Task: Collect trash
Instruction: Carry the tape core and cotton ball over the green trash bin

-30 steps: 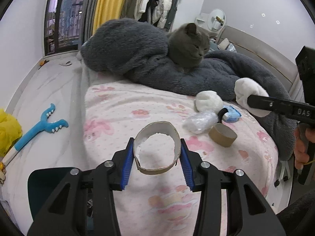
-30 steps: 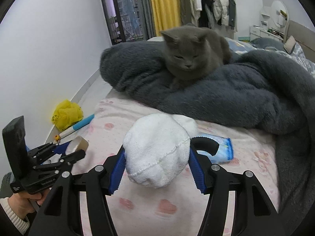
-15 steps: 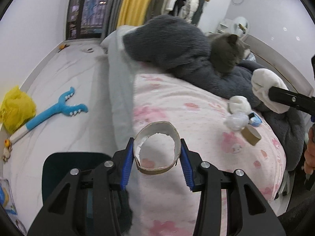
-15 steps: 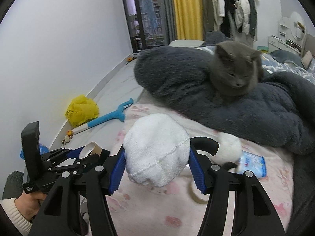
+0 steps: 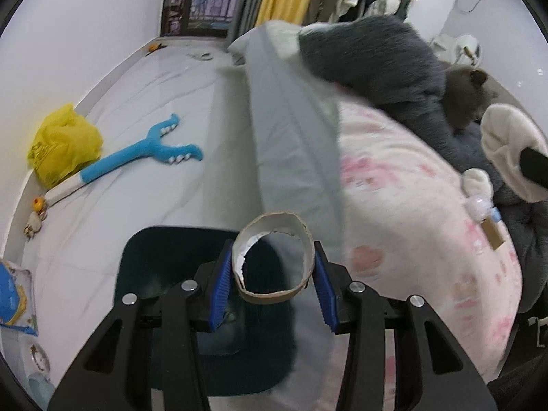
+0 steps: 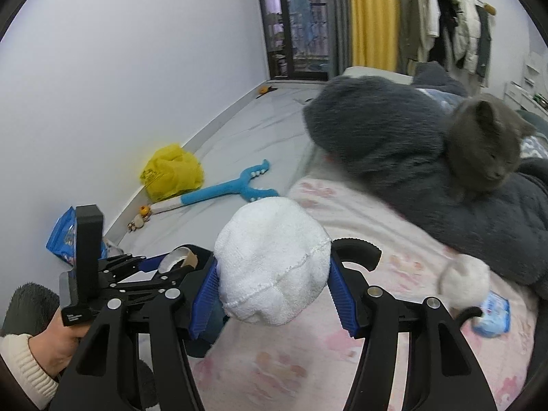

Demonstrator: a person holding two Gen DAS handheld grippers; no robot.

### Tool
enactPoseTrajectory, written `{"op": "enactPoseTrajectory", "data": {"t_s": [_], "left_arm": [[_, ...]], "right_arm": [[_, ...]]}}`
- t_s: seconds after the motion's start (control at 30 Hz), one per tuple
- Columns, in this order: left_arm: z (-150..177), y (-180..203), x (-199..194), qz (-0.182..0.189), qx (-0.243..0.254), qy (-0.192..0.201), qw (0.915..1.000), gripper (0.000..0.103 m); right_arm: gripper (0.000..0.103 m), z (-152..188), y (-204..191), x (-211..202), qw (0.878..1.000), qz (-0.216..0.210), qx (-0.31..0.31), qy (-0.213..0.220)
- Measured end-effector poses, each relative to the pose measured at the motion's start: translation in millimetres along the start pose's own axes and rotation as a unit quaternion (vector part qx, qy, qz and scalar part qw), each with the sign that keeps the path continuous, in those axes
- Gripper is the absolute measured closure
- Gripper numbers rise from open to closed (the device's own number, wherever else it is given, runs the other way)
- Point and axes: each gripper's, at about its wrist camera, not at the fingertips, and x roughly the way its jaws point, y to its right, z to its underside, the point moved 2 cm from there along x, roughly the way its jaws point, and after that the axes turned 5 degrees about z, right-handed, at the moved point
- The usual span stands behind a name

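Observation:
My left gripper is shut on a cardboard tape ring and holds it over the dark teal bin on the floor beside the bed. My right gripper is shut on a white balled sock above the bed's left edge; the left gripper with its ring shows below left. On the pink bedspread lie another white ball, a blue packet, a second cardboard ring and a clear plastic wad.
A grey cat sits on a dark fluffy blanket on the bed. On the floor lie a yellow bag, a blue toy and a blue package. The wall runs along the left.
Both grippers swung left, off the bed toward the floor. The left gripper with the ring now hangs over the teal bin. Both grips are unchanged.

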Motion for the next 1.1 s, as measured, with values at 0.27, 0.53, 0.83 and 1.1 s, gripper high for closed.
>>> {"op": "enactPoseTrajectory", "data": {"t_s": [0.27,0.53,0.83,1.1], "left_arm": [[17.3,-36.3,11.0,-0.039,-0.001,-0.05,0.998,0.056],[41.1,-69.6,21.6,-0.062,-0.009,-0.111,0.9918,0.056],[68.7,-104.4,28.8,-0.074,-0.024,-0.175,0.9815,0.056],[86.4,-122.7,29.3,-0.064,-0.021,-0.2,0.9775,0.049]], "right_arm": [[0.043,-3.0,-39.5,30.3,0.999,-0.026,-0.019,-0.018],[0.043,-0.8,-76.9,55.0,0.997,-0.047,-0.038,-0.037],[0.043,6.4,-103.1,84.0,0.995,-0.062,-0.049,-0.066],[0.043,15.2,-117.7,113.2,0.992,-0.066,-0.049,-0.097]]}}
